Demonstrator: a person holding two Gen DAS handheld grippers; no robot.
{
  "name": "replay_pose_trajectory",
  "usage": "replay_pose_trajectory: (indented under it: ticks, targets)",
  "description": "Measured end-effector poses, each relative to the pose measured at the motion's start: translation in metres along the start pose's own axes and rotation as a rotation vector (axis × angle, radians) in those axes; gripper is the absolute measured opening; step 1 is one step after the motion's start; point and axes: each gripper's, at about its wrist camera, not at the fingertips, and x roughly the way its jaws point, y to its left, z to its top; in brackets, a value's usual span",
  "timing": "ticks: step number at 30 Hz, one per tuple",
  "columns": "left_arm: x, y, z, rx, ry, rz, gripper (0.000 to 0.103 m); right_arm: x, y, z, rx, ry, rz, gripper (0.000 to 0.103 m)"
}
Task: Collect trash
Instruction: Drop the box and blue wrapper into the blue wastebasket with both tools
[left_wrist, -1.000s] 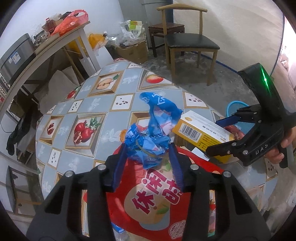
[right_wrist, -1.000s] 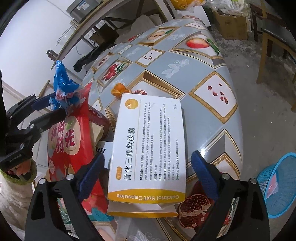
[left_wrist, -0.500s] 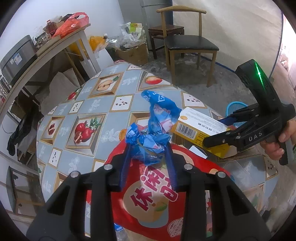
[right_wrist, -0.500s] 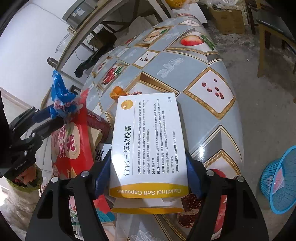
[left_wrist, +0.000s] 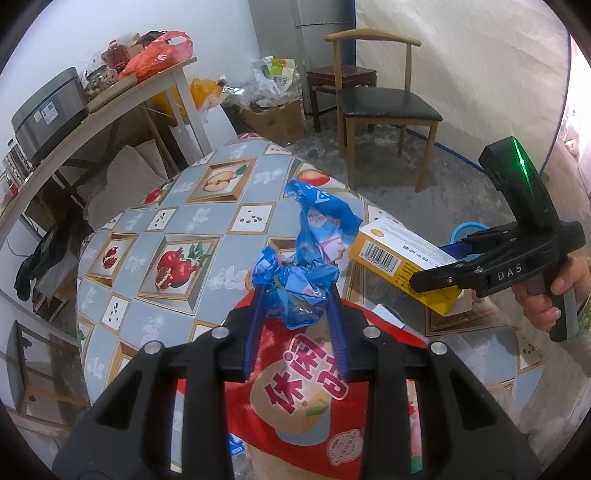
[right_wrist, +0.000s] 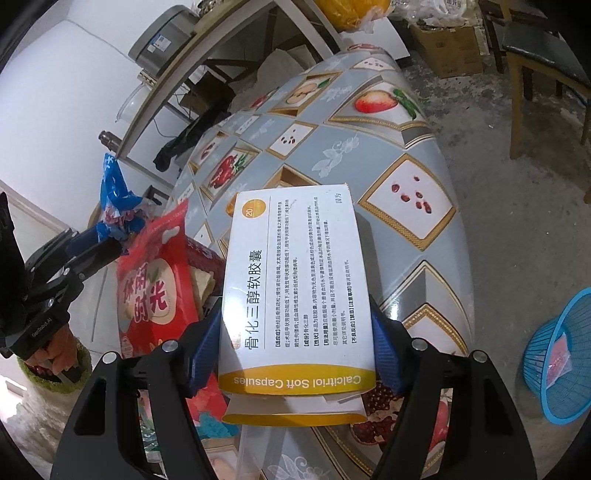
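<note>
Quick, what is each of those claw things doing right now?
Left gripper: closed on the blue wrapper.
Right gripper: closed on the medicine box.
</note>
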Motion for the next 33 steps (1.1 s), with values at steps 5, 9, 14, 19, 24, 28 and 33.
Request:
replay_pose_trajectory:
  ticks: [5, 9, 14, 19, 24, 28, 33]
  targets:
    - [-0.011, -0.009, 0.005, -0.003, -0.014, -0.007, 0.03, -0.02, -0.004, -0.004, 0.013, -0.032, -0.002, 0.069]
    - [-0.018, -0.024, 0.013, 0.009, -0.026, -0.021, 0.03, -0.04, -0.011, -0.01, 0.024, -0.061, -0.009, 0.069]
    - [-0.017, -0.054, 0.026, 0.027, -0.03, -0.062, 0.03, -0.075, -0.029, -0.02, 0.063, -0.108, -0.027, 0.069]
    - [-0.005, -0.1, 0.046, 0.05, -0.025, -0.138, 0.03, -0.108, -0.058, -0.037, 0.118, -0.153, -0.063, 0.069]
    - [0.024, -0.159, 0.071, 0.079, 0.029, -0.235, 0.03, -0.145, -0.098, -0.058, 0.193, -0.201, -0.116, 0.069]
    - [0.049, -0.206, 0.088, 0.118, 0.069, -0.29, 0.03, -0.171, -0.132, -0.077, 0.26, -0.232, -0.168, 0.069]
    - [0.087, -0.265, 0.102, 0.155, 0.134, -0.331, 0.03, -0.195, -0.181, -0.103, 0.353, -0.257, -0.226, 0.069]
